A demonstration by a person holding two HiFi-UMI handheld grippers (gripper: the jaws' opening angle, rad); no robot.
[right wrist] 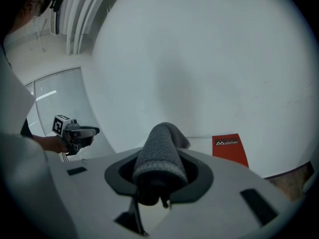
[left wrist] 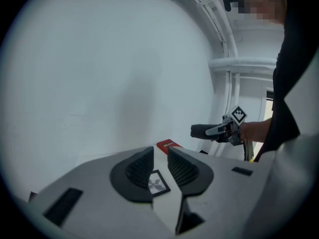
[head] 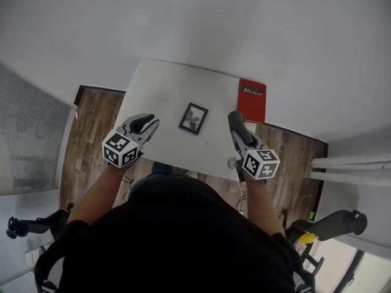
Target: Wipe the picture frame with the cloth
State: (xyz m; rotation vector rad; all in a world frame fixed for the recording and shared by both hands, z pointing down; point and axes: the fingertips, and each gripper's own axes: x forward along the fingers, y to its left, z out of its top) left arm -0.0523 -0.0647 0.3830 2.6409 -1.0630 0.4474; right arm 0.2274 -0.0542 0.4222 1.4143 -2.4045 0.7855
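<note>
Head view, near to far: both grippers sit over the near edge of the white table [head: 160, 83], well apart. The left gripper [head: 145, 123] is on the left, jaws clenched together with nothing in them. The right gripper [head: 237, 129] is on the right, clamped on the grey cloth [right wrist: 159, 153], which is rolled over the jaw tips and sticks out ahead like a pad. The picture frame [head: 193, 118] lies flat mid-table, between the grippers and slightly farther out, skewed to the table edges. Neither gripper touches it. My read is that this is the approach and wiping hasn't started. To do it well, bring the cloth pad down onto the frame at a shallow angle so only fabric makes contact and the hard jaw tips stay off the glass. The frame looks small and light on a smooth top, so it will probably skate. Brace an edge or corner with the closed left gripper and stroke toward the braced side. Do the glass first, then the border, with light pressure. No containers in any view. The only other item is a red booklet [head: 252, 99] at the far right corner.
</note>
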